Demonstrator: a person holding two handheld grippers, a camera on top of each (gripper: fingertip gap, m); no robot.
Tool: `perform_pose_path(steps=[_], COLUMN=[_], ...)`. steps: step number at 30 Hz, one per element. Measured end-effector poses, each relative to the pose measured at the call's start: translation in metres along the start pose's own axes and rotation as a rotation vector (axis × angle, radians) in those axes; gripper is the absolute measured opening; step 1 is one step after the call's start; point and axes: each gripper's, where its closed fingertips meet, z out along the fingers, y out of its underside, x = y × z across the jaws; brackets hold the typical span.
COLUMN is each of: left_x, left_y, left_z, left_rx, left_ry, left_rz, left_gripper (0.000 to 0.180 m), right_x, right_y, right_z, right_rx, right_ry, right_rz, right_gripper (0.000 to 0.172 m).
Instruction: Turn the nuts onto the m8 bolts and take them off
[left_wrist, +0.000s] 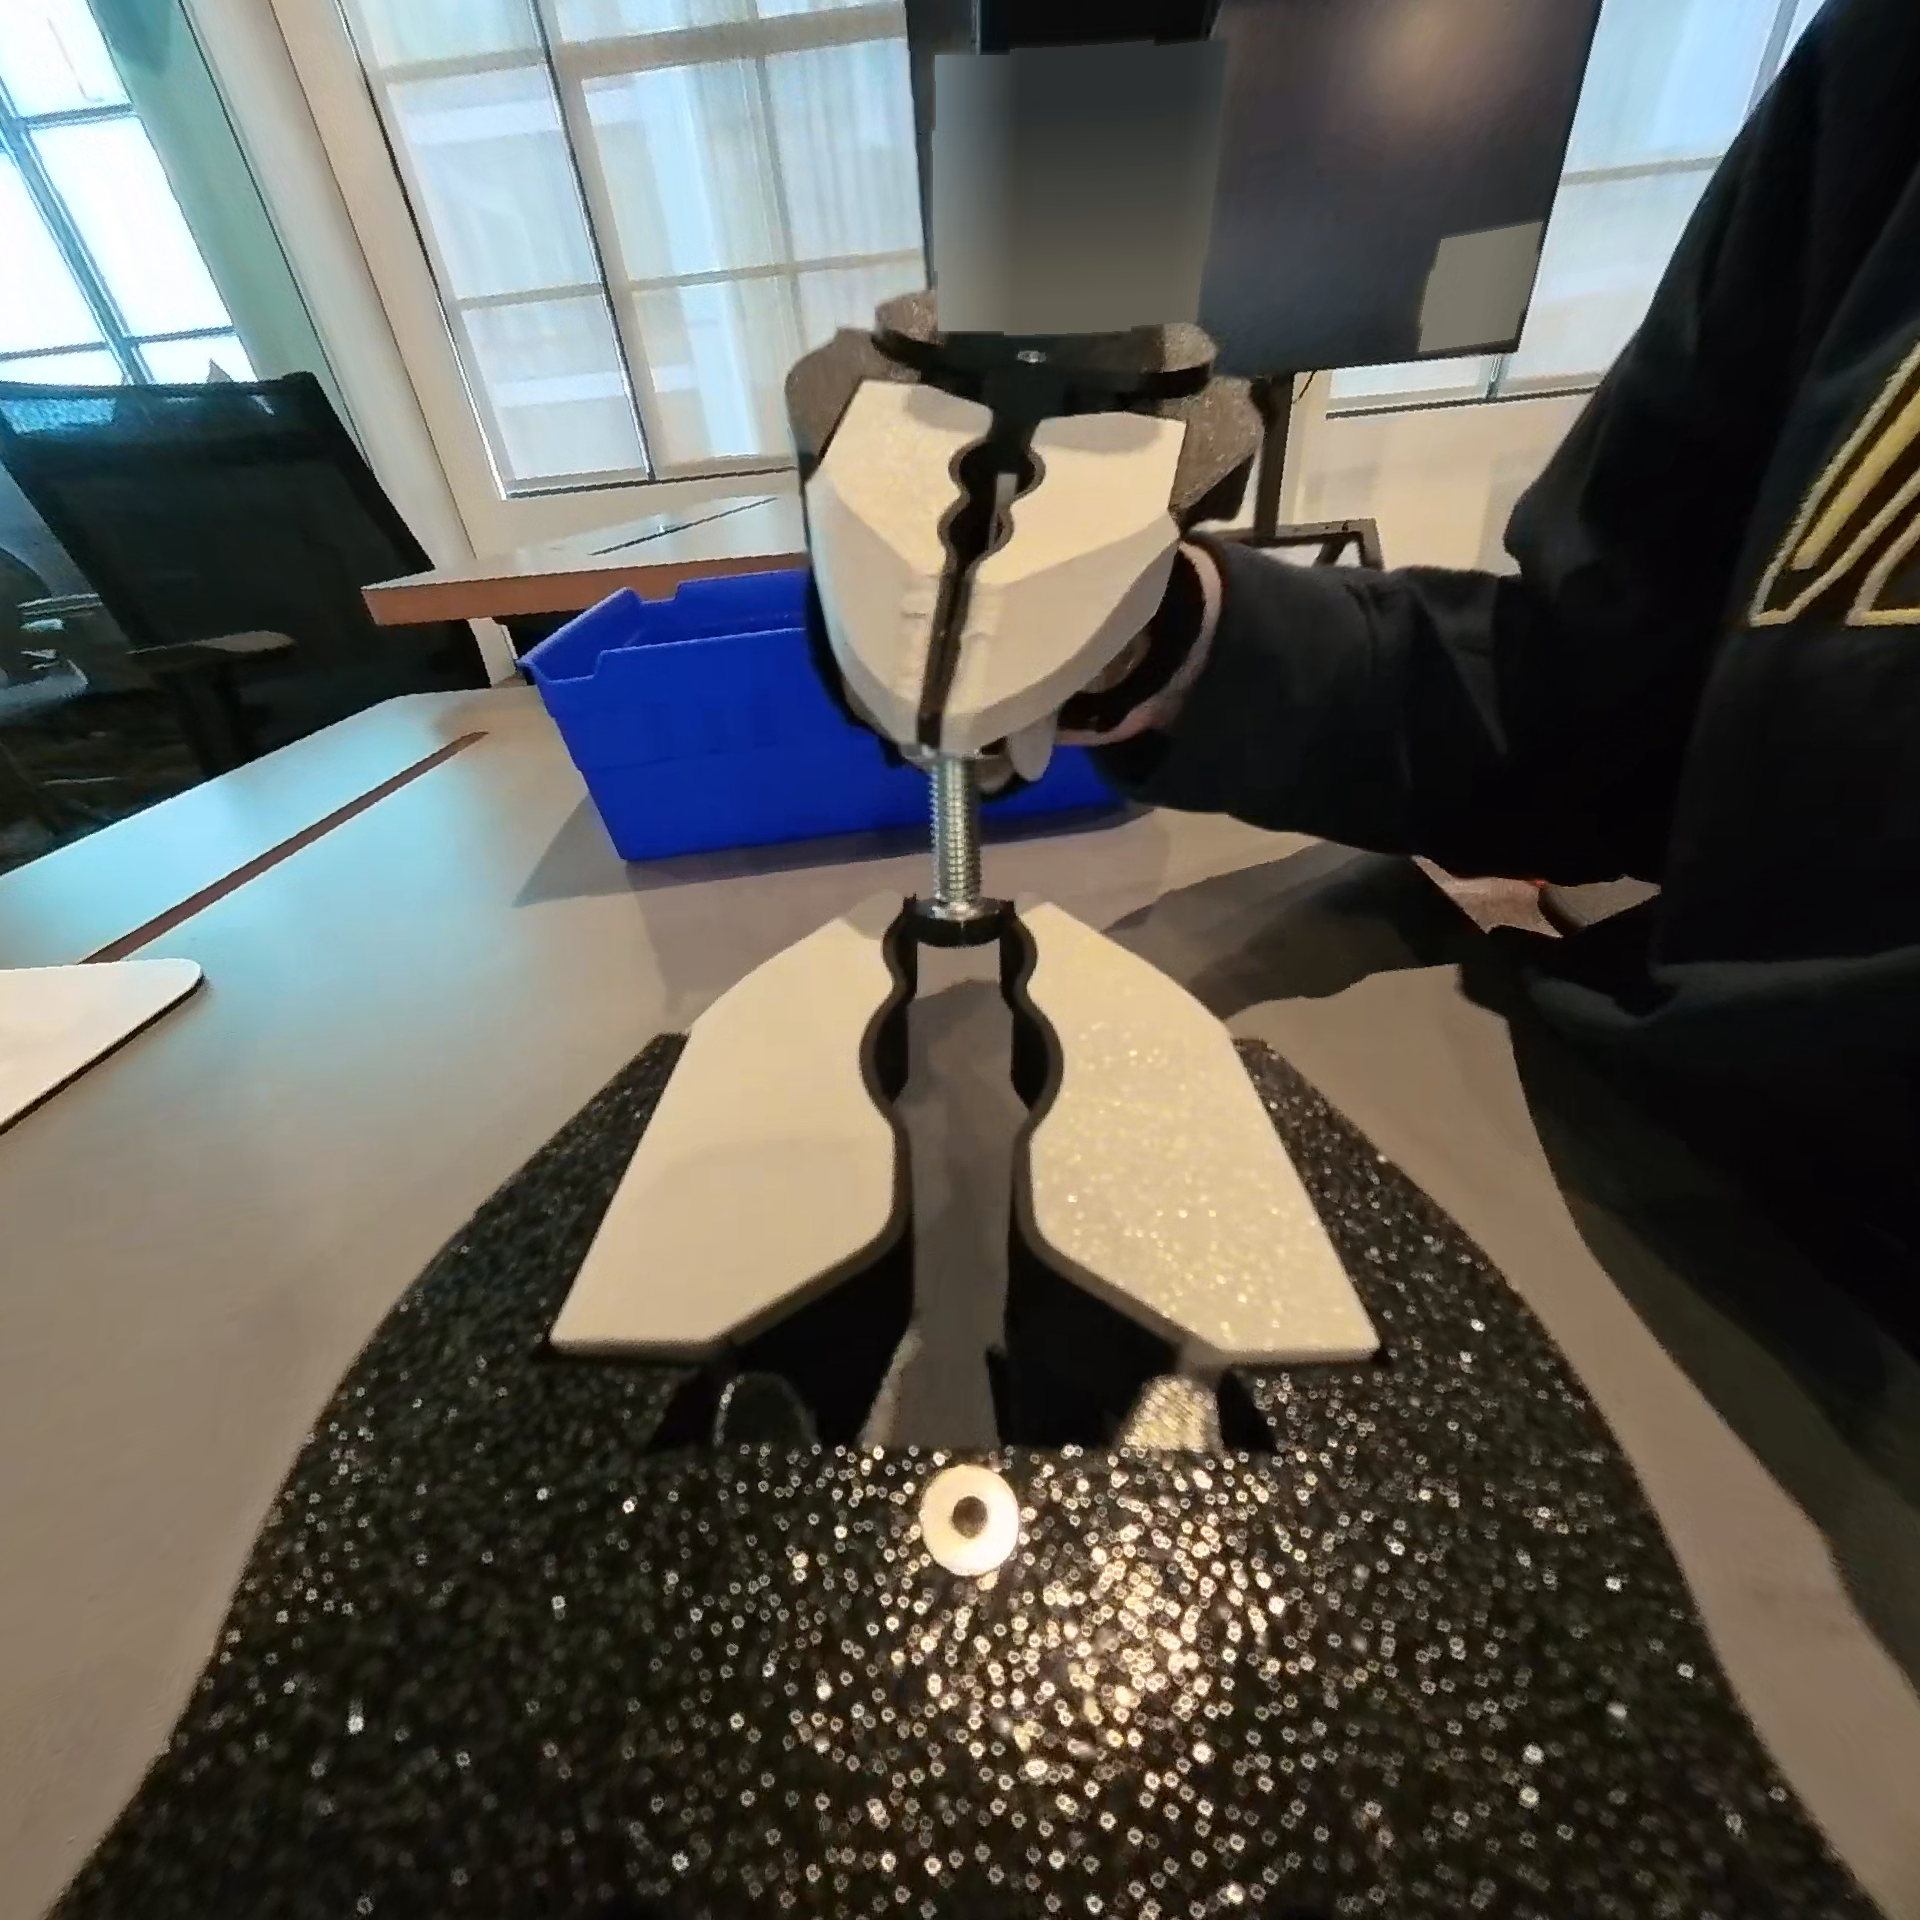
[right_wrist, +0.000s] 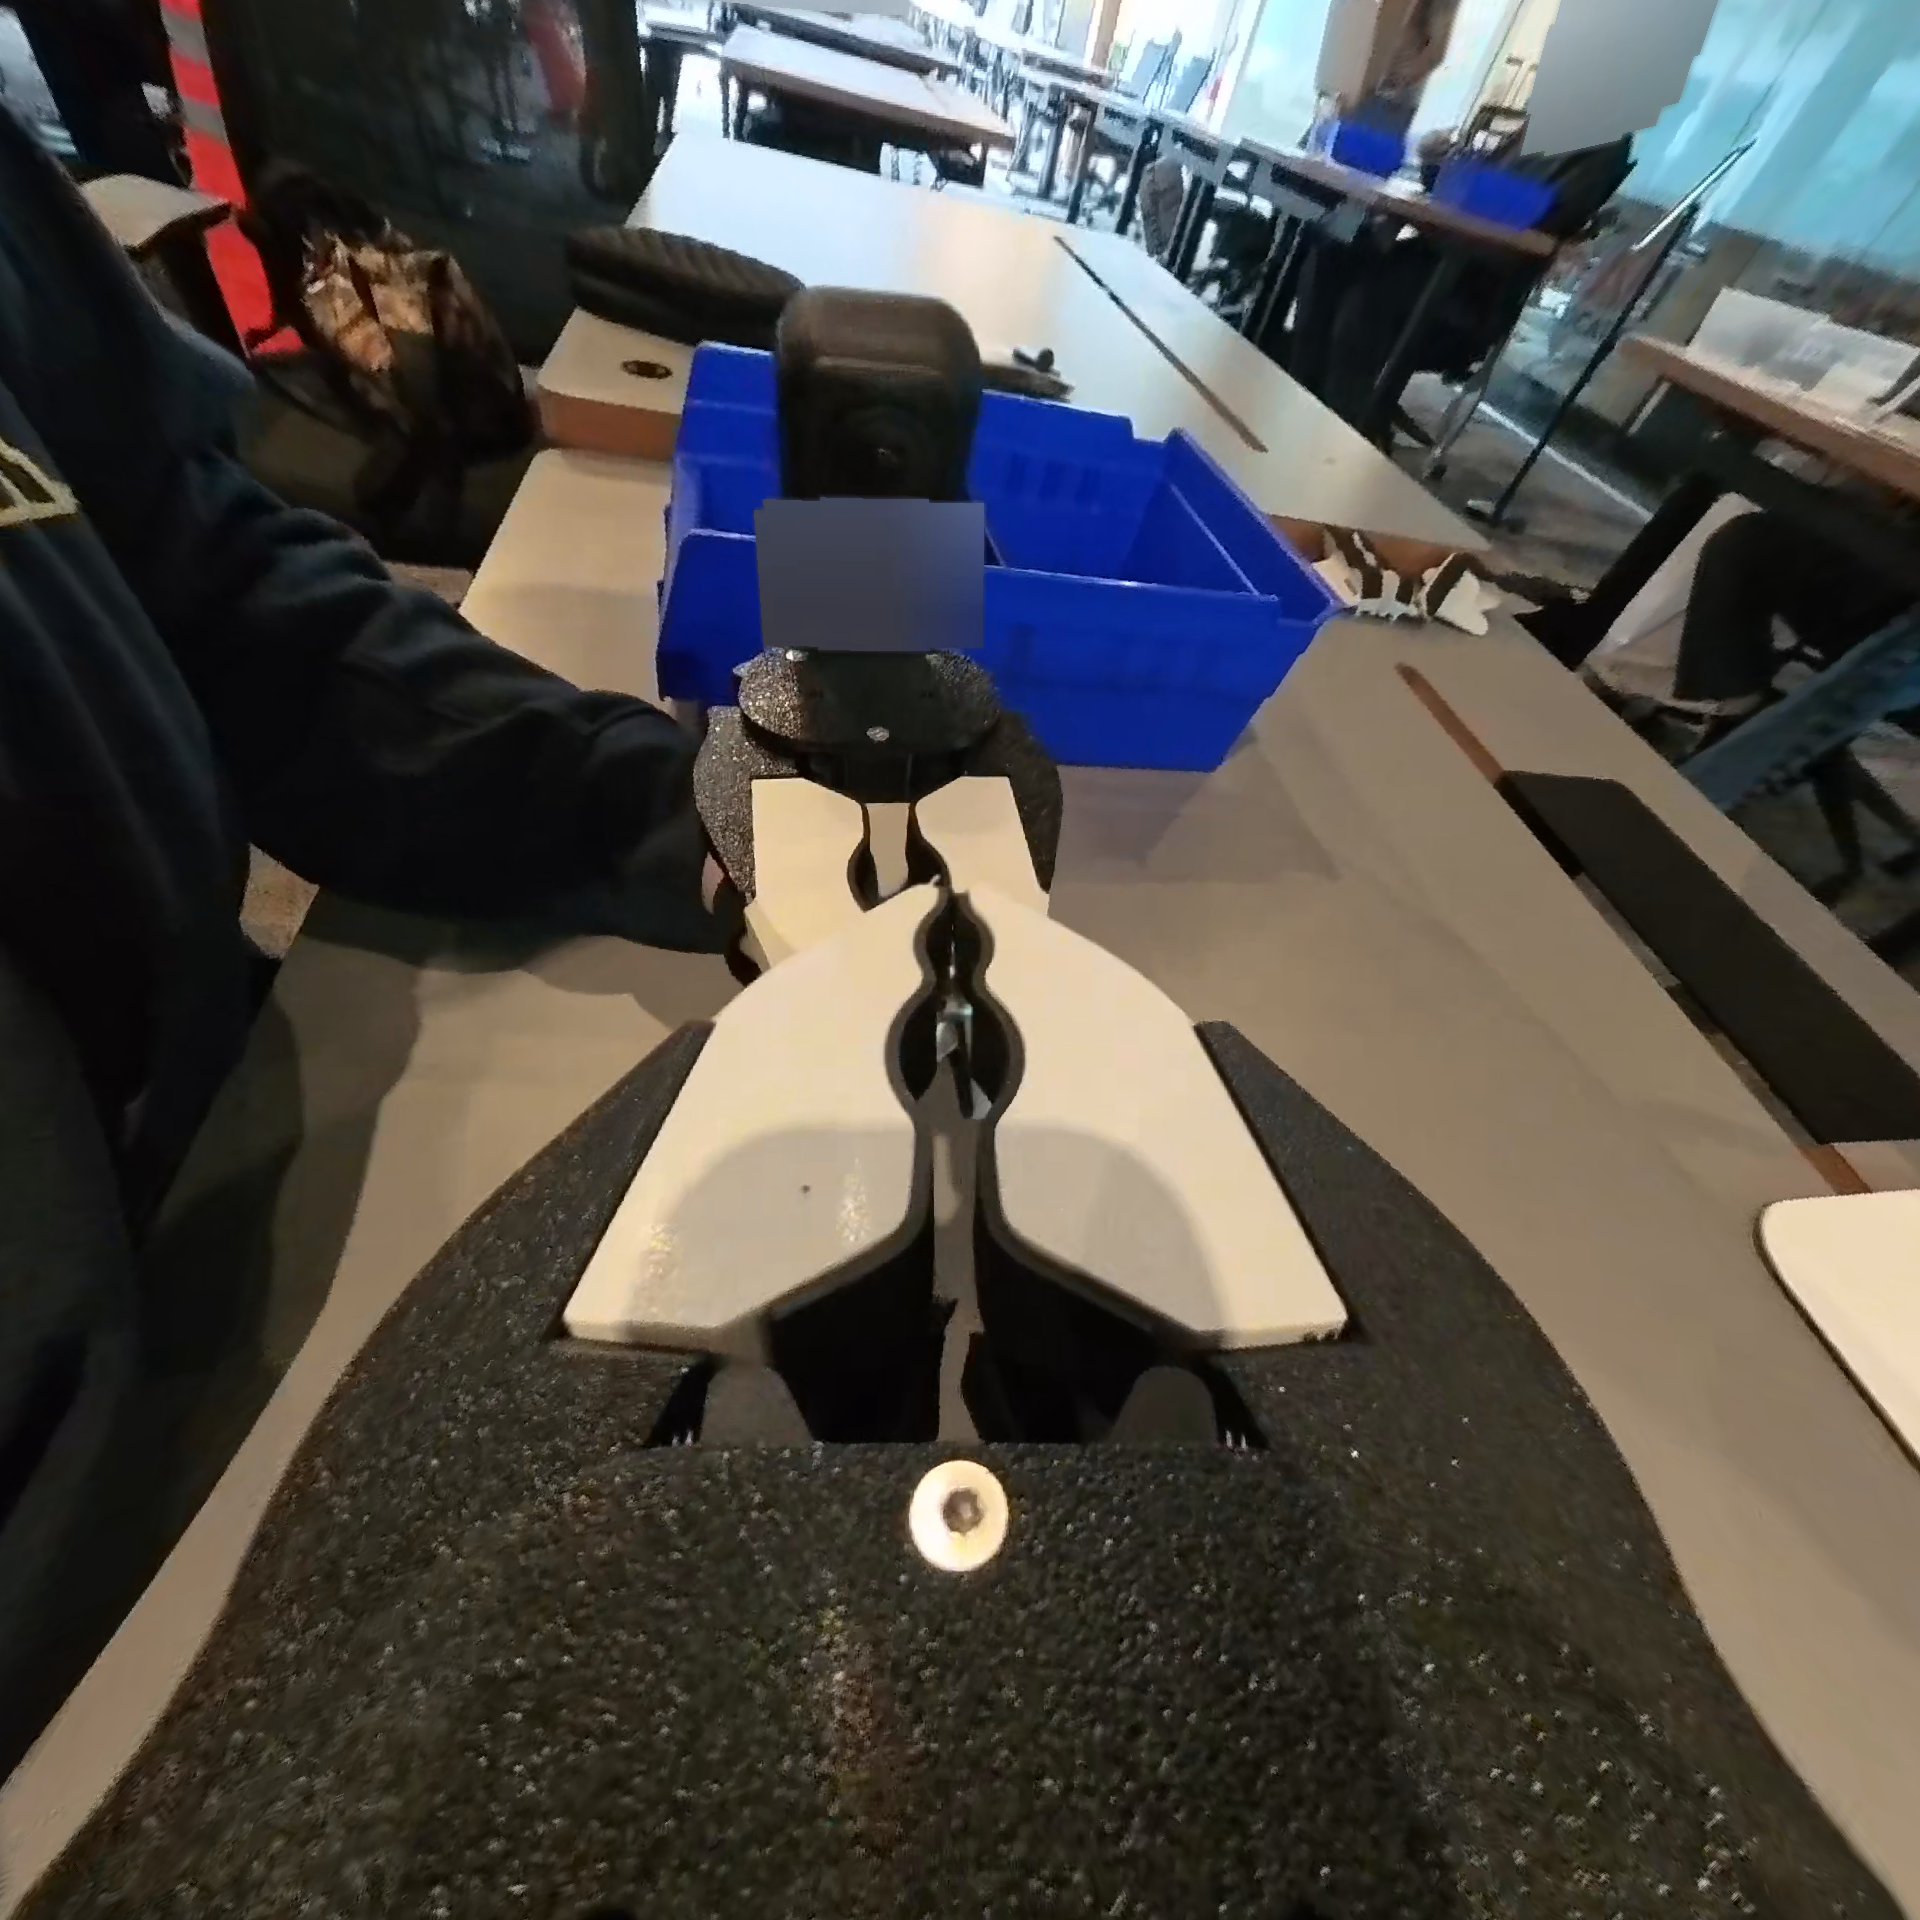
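The left gripper clamps the bolt's head at its fingertips, so the threaded shank stands upright and cannot spin. Just above, the right gripper comes down over the shank's top, jaws together; a nut seems to sit at its tips, though the view there is poor. Holding one part fixed lets the other turn. A blue bin waits on the table's far side.

Bright threaded metal bolt catching light — behind the bolt, glossy blue plastic bin resting on the matt grey table.
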Motion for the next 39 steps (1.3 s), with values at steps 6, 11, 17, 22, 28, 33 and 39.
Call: perform_pose_path(steps=[6,11,17,22,28,33,39], left_x=[-0.0006,-0.0019,-0.002,-0.0023,-0.004,-0.0067,-0.0067], left_y=[0.0007,0.0,-0.0009,-0.0015,-0.0018,-0.0029,-0.0018], left_z=[0.0006,0.0,0.0001,0.0002,-0.0001,-0.0011,-0.0004], left_rx=[-0.006,0.0,0.007,0.013,0.015,0.025,0.017], left_ry=[-0.007,-0.016,-0.015,-0.018,-0.024,-0.032,-0.032], left_rz=[0.003,0.002,0.0,-0.001,-0.011,-0.028,-0.028], left_gripper=[0.014,0.014,0.014,0.014,0.014,0.014,0.014], right_x=[0.0013,0.0023,0.0027,0.003,0.0051,0.0069,0.0073], right_y=[0.0006,-0.0006,-0.0014,-0.0022,-0.0018,-0.0019,-0.0006], right_z=[-0.0007,-0.0029,-0.0068,-0.0072,-0.0078,-0.0095,-0.0087], right_rx=[0.081,0.221,0.356,0.391,0.388,0.384,0.361], right_ry=[-0.012,-0.062,-0.112,-0.12,-0.079,-0.053,-0.036], right_rz=[0.079,0.211,0.325,0.34,0.3,0.275,0.255], right_gripper=[0.0,0.0,0.0,0.0,0.0,0.0,0.0])
